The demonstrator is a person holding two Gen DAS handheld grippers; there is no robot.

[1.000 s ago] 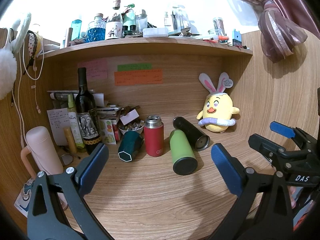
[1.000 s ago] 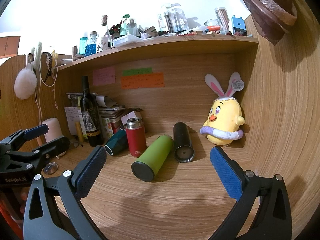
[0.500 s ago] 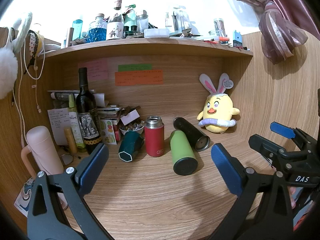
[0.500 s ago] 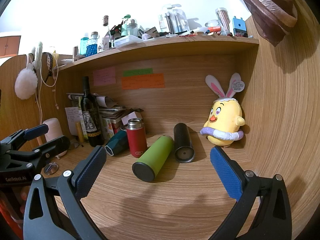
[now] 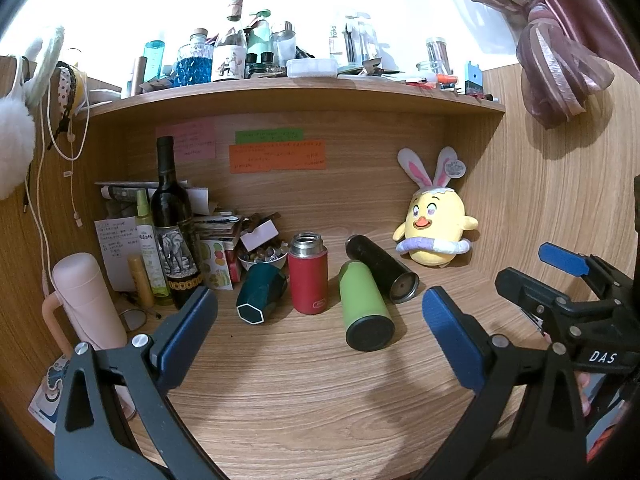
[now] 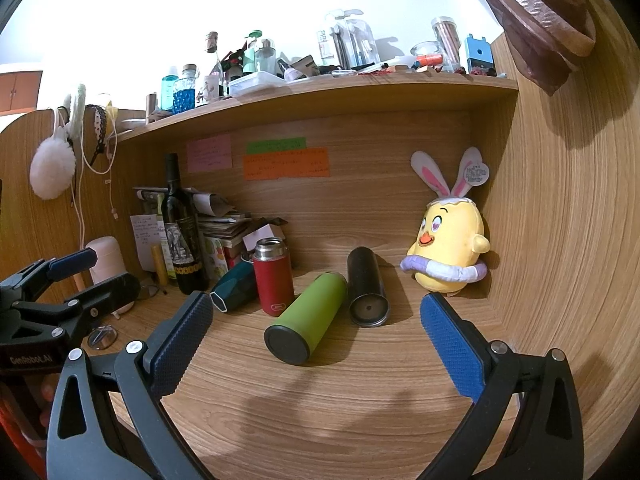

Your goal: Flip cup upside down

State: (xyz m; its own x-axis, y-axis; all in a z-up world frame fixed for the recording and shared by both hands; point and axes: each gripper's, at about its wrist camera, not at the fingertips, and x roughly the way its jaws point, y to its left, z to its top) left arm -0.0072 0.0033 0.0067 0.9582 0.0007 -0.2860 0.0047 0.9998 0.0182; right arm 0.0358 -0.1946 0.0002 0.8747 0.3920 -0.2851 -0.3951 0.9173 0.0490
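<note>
A red flask cup [image 5: 307, 278] with a steel mouth stands upright at the back of the wooden desk; it also shows in the right wrist view [image 6: 273, 281]. A green cup [image 5: 363, 312] [image 6: 308, 317], a black cup [image 5: 382, 268] [image 6: 366, 286] and a dark teal cup [image 5: 259, 295] [image 6: 233, 290] lie on their sides around it. My left gripper [image 5: 316, 332] is open and empty, well in front of the cups. My right gripper [image 6: 316, 336] is open and empty, also in front of them. Each gripper shows at the edge of the other's view.
A wine bottle [image 5: 172, 224], small bottles, papers and a bowl crowd the back left. A pink flask [image 5: 86, 300] stands at the left. A yellow plush chick [image 5: 434, 228] sits at the back right by the wooden side wall. A cluttered shelf [image 5: 296, 92] runs overhead.
</note>
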